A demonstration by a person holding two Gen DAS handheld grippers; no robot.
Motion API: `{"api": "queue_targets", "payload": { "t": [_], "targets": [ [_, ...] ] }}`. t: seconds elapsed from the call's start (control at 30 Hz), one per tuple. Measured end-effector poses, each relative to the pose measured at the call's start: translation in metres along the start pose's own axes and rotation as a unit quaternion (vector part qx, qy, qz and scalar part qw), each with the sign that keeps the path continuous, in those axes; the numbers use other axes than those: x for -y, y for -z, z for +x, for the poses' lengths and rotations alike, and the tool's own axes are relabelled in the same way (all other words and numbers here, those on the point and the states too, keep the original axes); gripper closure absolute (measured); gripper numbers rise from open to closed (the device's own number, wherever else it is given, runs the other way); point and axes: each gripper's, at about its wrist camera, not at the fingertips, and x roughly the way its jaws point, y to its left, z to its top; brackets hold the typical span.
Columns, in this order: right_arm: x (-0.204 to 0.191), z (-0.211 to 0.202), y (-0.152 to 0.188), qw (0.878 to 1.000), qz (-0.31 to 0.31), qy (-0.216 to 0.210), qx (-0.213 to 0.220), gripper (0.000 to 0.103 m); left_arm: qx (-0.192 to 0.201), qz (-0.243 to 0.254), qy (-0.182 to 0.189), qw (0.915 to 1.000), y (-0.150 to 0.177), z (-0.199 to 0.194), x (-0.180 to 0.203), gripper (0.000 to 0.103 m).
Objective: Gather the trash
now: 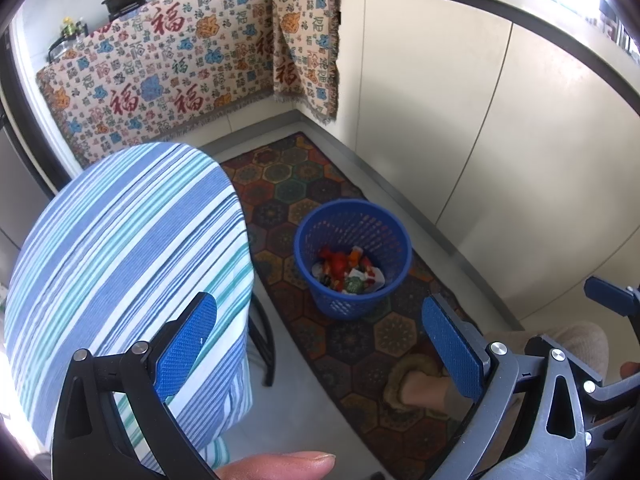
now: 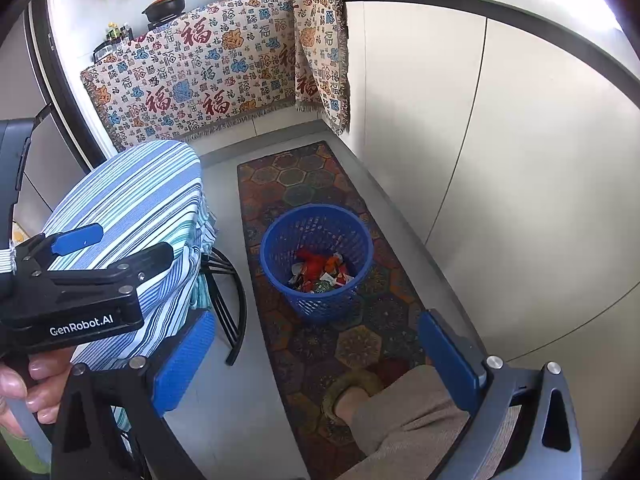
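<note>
We look down on a blue basket (image 2: pixel 316 258) standing on a patterned rug (image 2: pixel 320 336), with bright wrappers (image 2: pixel 320 270) heaped inside it. Our right gripper (image 2: pixel 316 360) hangs above the rug with its jaws spread wide and nothing between them. To the left, our left gripper (image 2: pixel 76 280) is over a striped table (image 2: pixel 132 200); we cannot tell how its jaws stand. A slippered foot (image 2: pixel 352 390) rests on the rug near us.

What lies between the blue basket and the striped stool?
In the right wrist view, only bare grey floor and rug edge separate basket and stool.
</note>
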Motion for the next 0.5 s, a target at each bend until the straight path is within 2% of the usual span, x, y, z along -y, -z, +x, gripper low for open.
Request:
{"api": "queue_targets", "payload": {
  "t": [0.5],
  "targets": [
    [0.0022, 0.0078, 0.0003, 1.000, 0.004, 0.004, -0.006, 0.000, 0.003, -0.005, 0.006, 1.0000, 0.0007, -0.0004, -0.0031, 0.002]
  ]
}}
